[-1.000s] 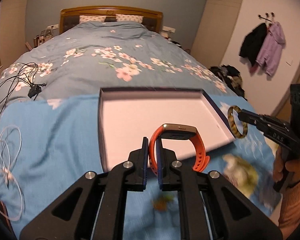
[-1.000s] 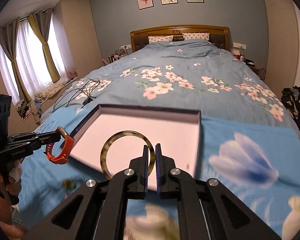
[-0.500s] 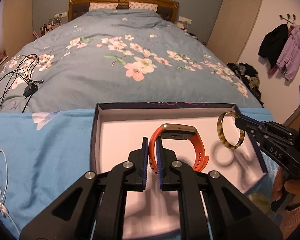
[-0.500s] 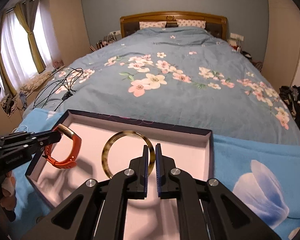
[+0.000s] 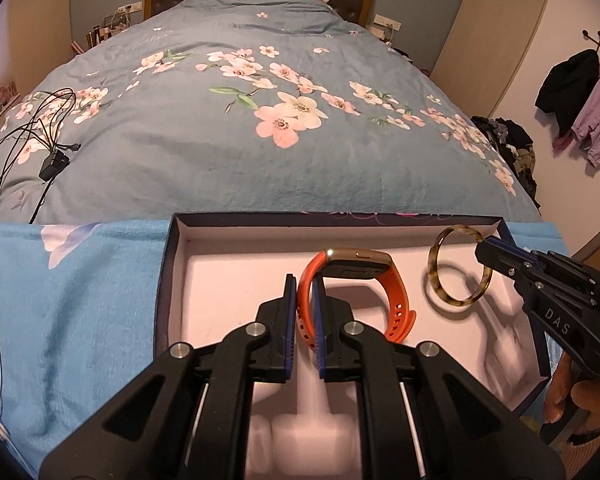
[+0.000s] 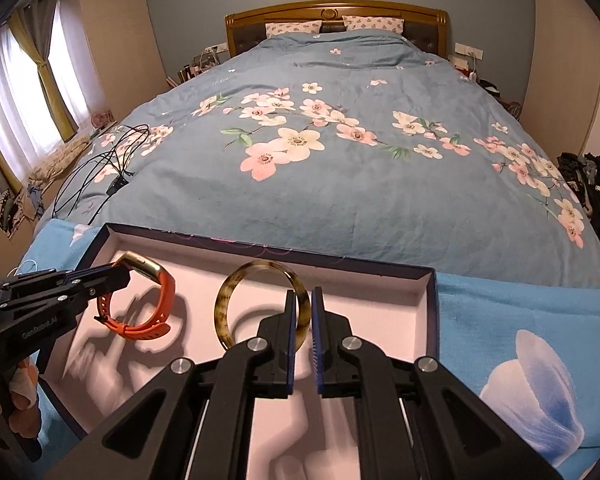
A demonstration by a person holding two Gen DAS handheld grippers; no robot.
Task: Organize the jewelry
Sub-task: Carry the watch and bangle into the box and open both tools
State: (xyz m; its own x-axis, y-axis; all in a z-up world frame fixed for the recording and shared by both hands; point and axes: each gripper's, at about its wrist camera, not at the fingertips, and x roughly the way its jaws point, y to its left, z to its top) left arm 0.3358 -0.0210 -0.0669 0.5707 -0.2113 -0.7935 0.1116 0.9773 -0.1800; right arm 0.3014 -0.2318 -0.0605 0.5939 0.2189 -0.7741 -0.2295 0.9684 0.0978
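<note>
Inside one box (image 5: 172, 280), two grippers hold one watch (image 5: 384, 284), one bangle (image 5: 456, 268).

An orange watch (image 5: 356, 288) with a gold-coloured case stands on edge inside a shallow box (image 5: 172, 264), its rubber strap closed into a loop and the case uppermost. The left gripper (image 5: 305, 300) pinches the strap's near side between its fingers. The strap's lower end appears to touch the box floor. To its right, well apart from it, a mottled brown-and-cream bangle (image 5: 458, 270) stands upright in the same box, held at one side by the right gripper (image 6: 303, 312). The box is open, dark-walled with a pale pink floor, and lies on a light blue cloth (image 5: 72, 300) at the foot of a bed (image 5: 240, 140).
</note>
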